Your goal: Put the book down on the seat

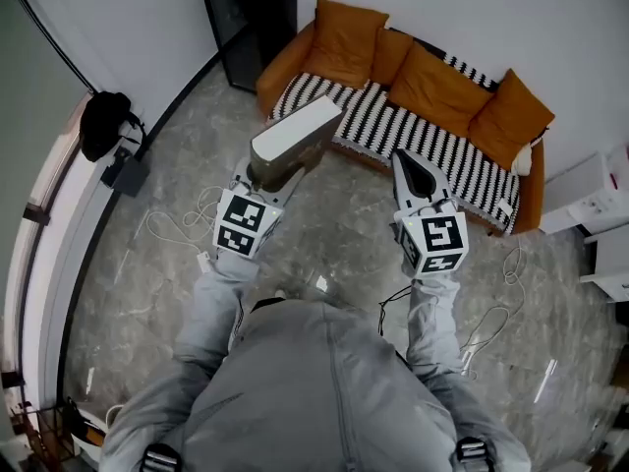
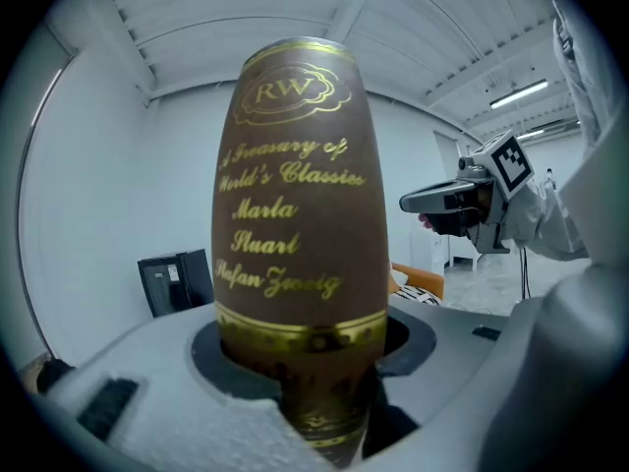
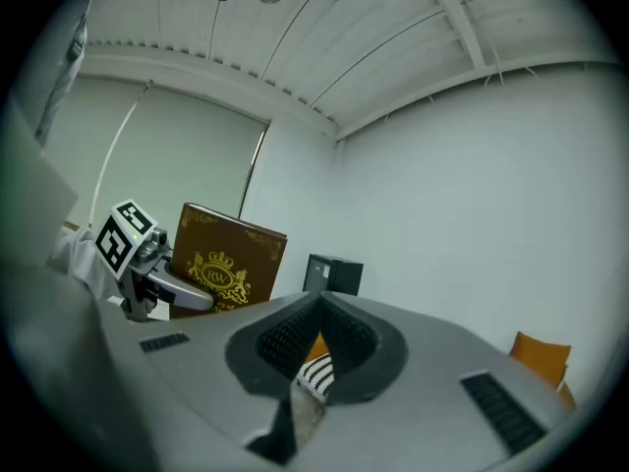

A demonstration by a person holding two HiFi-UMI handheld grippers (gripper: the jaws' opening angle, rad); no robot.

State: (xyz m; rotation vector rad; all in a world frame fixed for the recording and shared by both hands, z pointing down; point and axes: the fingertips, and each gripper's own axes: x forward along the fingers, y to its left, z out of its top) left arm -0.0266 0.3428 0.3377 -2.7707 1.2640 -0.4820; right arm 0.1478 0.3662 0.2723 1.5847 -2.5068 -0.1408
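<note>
A thick brown book [image 1: 295, 136] with gold lettering on its spine [image 2: 295, 214] is held up in the air, with my left gripper [image 1: 280, 170] shut on its lower end [image 2: 314, 362]. It hangs over the floor, short of the sofa seat [image 1: 413, 131], which has a black-and-white striped cover. My right gripper [image 1: 413, 170] is beside it to the right, its jaws shut on nothing [image 3: 319, 308]. The right gripper view shows the book's front cover [image 3: 231, 264] in the left gripper [image 3: 157, 283]. The left gripper view shows the right gripper [image 2: 442, 202].
Orange cushions [image 1: 437, 87] line the sofa back. A black cabinet [image 1: 251, 18] stands left of the sofa, and white units [image 1: 600, 195] stand at the right. Cables [image 1: 177, 229] lie on the grey floor. A black bag [image 1: 103, 121] hangs at the left wall.
</note>
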